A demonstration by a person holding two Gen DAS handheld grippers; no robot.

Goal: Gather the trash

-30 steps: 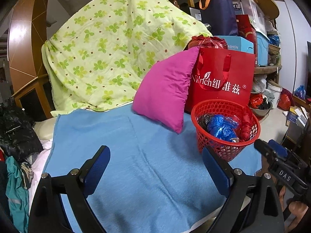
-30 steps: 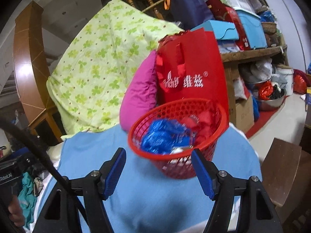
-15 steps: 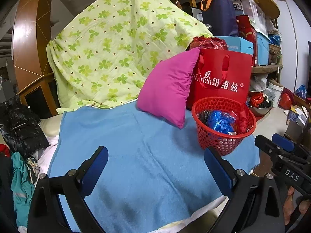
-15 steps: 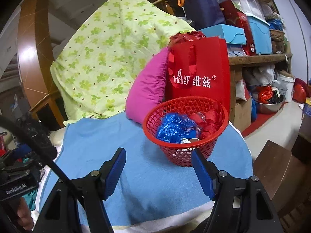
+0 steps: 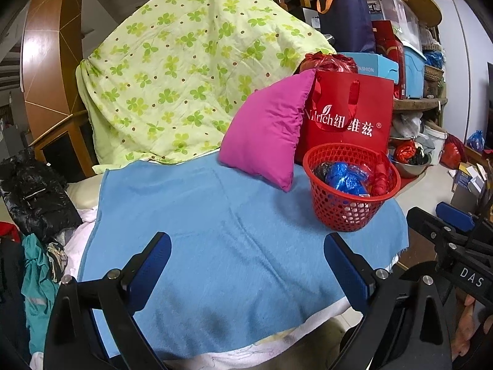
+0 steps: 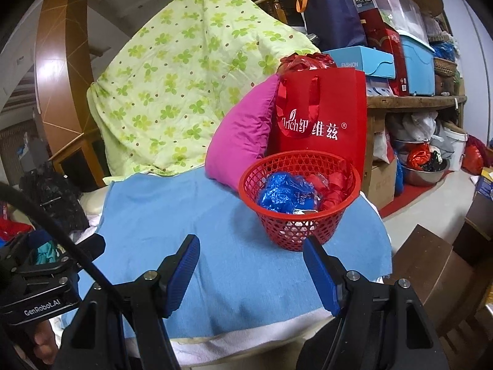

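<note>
At the left of the frame the left gripper [image 5: 246,265] is standing wide open, holding nothing above the blue cloth [image 5: 215,231]. At the right, the red basket [image 5: 351,188] is sitting on the cloth; its crumpled blue and red wrappers [image 5: 346,178] are probably light, soft and crackly, so pinching a fold seems best. The right gripper [image 6: 251,273] is gaping about halfway, empty, just before the basket.

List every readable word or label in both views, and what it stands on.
"rich" then Chinese characters "纽维兹 ®": red gift bag.
"FASHION": light blue box.
"DAS": right gripper body, seen from the left wrist.
"GenRobot.AI": left gripper body, seen from the right wrist.
"ROX": clear storage bin; rest too small to read.
</note>
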